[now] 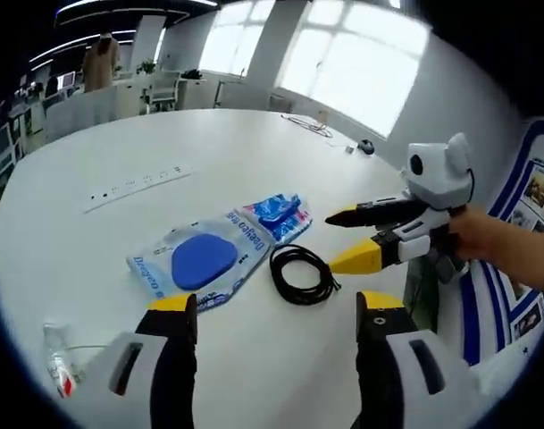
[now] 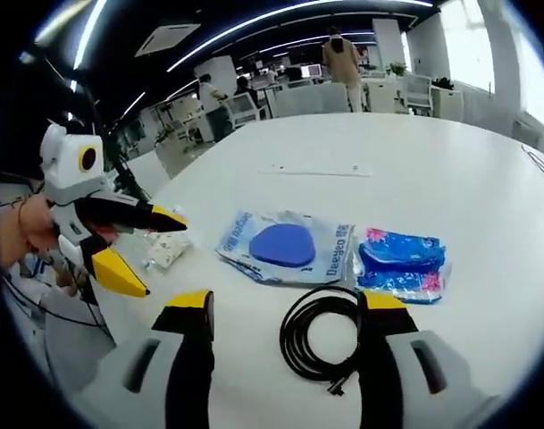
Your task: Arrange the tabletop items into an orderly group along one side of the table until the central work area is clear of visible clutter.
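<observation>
black coiled cable (image 2: 321, 335) lay near the table's (image 1: 120, 143) edge, beside the blue packets (image 2: 289, 248); both left gripper (image 1: 276, 308) and right gripper (image 2: 285, 308) hovered released.

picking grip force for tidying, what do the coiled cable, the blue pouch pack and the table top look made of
Coiled cable: black rubber or plastic jacket, matte, holding loose loops.
Blue pouch pack: thin clear plastic film, glossy and wrinkled, around a blue oval item of unclear material.
Table top: smooth white surface with a soft sheen, probably laminate; cannot tell for sure.
</observation>
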`<action>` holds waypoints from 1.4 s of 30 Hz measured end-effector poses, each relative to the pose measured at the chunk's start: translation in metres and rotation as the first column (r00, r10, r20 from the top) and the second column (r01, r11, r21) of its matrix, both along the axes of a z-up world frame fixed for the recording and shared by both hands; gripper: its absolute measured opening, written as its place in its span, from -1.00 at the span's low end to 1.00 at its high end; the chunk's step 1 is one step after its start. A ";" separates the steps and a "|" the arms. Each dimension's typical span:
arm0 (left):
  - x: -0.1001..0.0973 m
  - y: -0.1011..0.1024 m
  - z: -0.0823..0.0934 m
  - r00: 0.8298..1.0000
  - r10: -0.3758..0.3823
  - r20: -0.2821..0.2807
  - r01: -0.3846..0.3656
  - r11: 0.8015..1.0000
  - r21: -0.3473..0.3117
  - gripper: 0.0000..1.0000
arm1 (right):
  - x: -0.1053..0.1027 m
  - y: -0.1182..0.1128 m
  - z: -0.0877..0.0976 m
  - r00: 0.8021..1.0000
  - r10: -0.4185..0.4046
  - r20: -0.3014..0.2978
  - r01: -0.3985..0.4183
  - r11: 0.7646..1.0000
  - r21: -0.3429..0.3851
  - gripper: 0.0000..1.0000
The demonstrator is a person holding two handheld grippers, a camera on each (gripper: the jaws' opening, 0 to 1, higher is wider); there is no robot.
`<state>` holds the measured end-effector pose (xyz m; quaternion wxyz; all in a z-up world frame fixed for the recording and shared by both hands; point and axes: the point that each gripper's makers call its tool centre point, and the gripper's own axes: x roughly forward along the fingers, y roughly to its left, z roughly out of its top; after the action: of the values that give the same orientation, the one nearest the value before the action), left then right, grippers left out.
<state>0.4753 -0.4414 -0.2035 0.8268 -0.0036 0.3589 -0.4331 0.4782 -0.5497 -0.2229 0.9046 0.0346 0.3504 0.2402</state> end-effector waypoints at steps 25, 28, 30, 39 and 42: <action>-0.011 0.091 0.033 0.989 0.132 0.064 -0.130 0.991 -0.027 0.59 | 0.011 0.092 0.042 0.986 0.160 0.052 -0.162 0.985 0.051 0.27; -0.013 0.102 0.036 0.987 0.149 0.067 -0.147 0.989 -0.031 0.60 | 0.011 0.102 0.045 0.983 0.175 0.057 -0.178 0.983 0.051 0.27; -0.015 0.111 0.037 0.984 0.162 0.069 -0.160 0.987 -0.029 0.60 | 0.011 0.108 0.047 0.981 0.187 0.059 -0.189 0.981 0.049 0.27; -0.020 0.152 0.043 0.971 0.228 0.079 -0.225 0.974 -0.037 0.61 | 0.011 0.141 0.056 0.967 0.247 0.068 -0.250 0.968 0.035 0.28; -0.022 0.167 0.046 0.964 0.250 0.084 -0.248 0.968 -0.040 0.61 | 0.011 0.152 0.059 0.961 0.267 0.071 -0.269 0.963 0.027 0.28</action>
<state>0.4533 -0.2742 -0.1578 0.8897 -0.0414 0.3122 -0.3306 0.4890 -0.3981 -0.1641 0.8742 -0.0049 0.3171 0.3677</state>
